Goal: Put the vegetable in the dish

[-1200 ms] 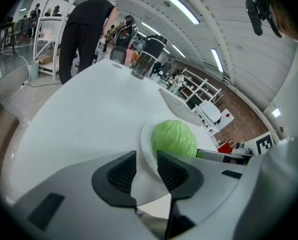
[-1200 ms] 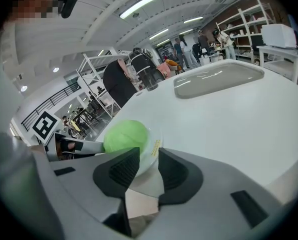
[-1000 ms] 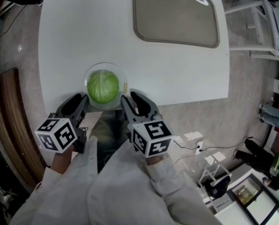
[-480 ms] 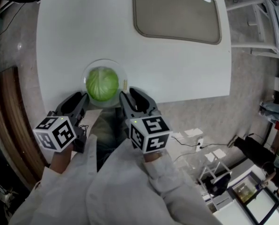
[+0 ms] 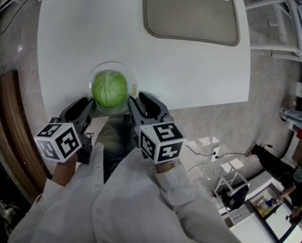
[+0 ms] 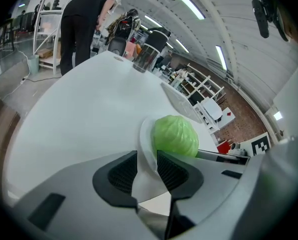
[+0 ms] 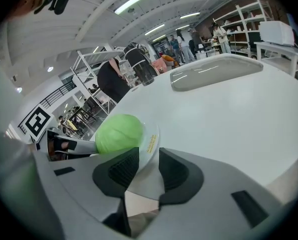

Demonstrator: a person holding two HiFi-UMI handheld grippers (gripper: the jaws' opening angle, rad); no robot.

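Note:
A green cabbage [image 5: 109,88] sits in a shallow clear dish [image 5: 93,77] at the near edge of the white table [image 5: 191,70]. My left gripper [image 5: 89,107] is at the dish's near-left rim and my right gripper [image 5: 136,103] at its near-right rim. In the left gripper view the dish rim [image 6: 145,143] passes between the jaws of the left gripper [image 6: 148,169], with the cabbage [image 6: 175,136] just behind. In the right gripper view the dish rim [image 7: 151,141] lies between the jaws of the right gripper [image 7: 148,166], beside the cabbage [image 7: 118,132]. Both look shut on the rim.
A grey tray [image 5: 191,14] lies at the far side of the table. A person in black [image 6: 81,24] stands at the far end beside a glass [image 6: 145,58]. Right of the table are cables and white racks [image 5: 227,171] on the floor; dark wood curves along the left.
The dish with the cabbage and both grippers have drifted slightly left and up in the head view. Both holds on the rim look the same.

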